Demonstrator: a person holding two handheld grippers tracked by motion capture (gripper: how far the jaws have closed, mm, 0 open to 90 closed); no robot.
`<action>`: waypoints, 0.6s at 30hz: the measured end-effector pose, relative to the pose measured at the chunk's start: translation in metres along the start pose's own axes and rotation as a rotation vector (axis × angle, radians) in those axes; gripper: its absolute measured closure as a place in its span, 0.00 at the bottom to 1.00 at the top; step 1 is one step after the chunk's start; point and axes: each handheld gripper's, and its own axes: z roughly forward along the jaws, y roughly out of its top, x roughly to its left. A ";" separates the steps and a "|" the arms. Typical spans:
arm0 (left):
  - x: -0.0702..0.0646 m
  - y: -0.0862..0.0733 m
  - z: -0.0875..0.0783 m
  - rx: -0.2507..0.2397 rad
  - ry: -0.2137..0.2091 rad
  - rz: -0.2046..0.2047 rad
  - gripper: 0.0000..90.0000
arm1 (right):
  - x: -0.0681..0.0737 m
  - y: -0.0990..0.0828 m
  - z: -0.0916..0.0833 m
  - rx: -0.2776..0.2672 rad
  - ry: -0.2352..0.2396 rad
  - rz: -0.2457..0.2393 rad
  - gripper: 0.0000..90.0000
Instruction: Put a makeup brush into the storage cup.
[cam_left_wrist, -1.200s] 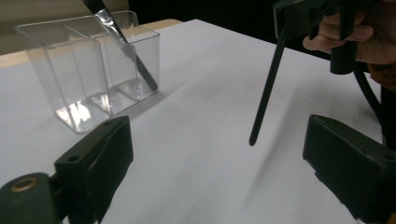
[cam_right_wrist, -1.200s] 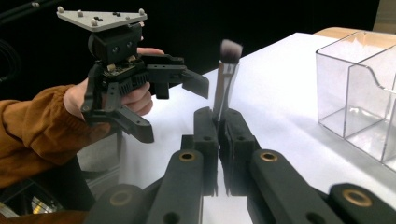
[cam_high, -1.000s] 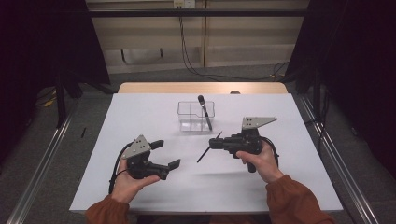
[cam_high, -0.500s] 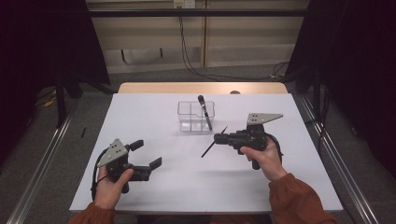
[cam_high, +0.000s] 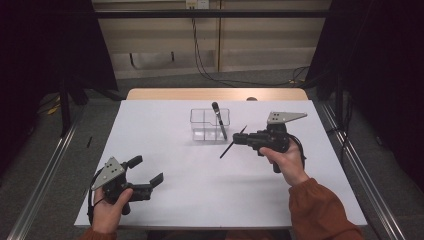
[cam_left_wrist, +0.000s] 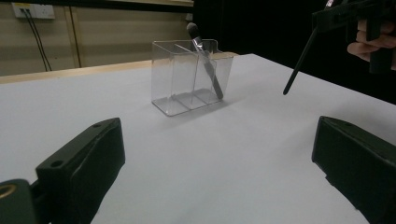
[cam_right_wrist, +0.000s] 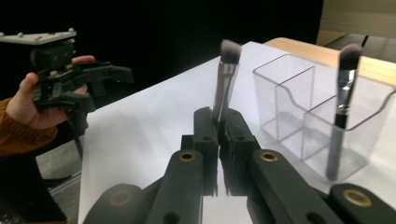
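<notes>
Nearest, at about seven o'clock on the white surface (cam_high: 200, 200), the left hand-held gripper (cam_high: 147, 172) is held low with its jaws spread wide and nothing between them. Farther in, at roughly three o'clock, the right hand-held gripper (cam_high: 239, 140) is clamped on a makeup brush (cam_high: 233, 142), held above the surface just beside the clear organizer (cam_high: 202, 125). Beyond, toward twelve o'clock, that organizer has a second brush (cam_high: 219, 120) leaning in its right compartment.
</notes>
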 end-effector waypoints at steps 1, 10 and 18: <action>0.001 -0.001 0.000 -0.001 0.006 -0.005 0.03 | -0.001 0.001 -0.001 -0.002 -0.004 -0.002 0.95; -0.002 -0.005 -0.001 0.007 0.009 0.014 0.03 | -0.010 0.018 -0.008 -0.027 -0.056 -0.011 0.95; -0.002 -0.006 -0.001 0.010 0.011 0.019 0.03 | -0.019 0.031 -0.013 -0.044 -0.094 -0.012 0.95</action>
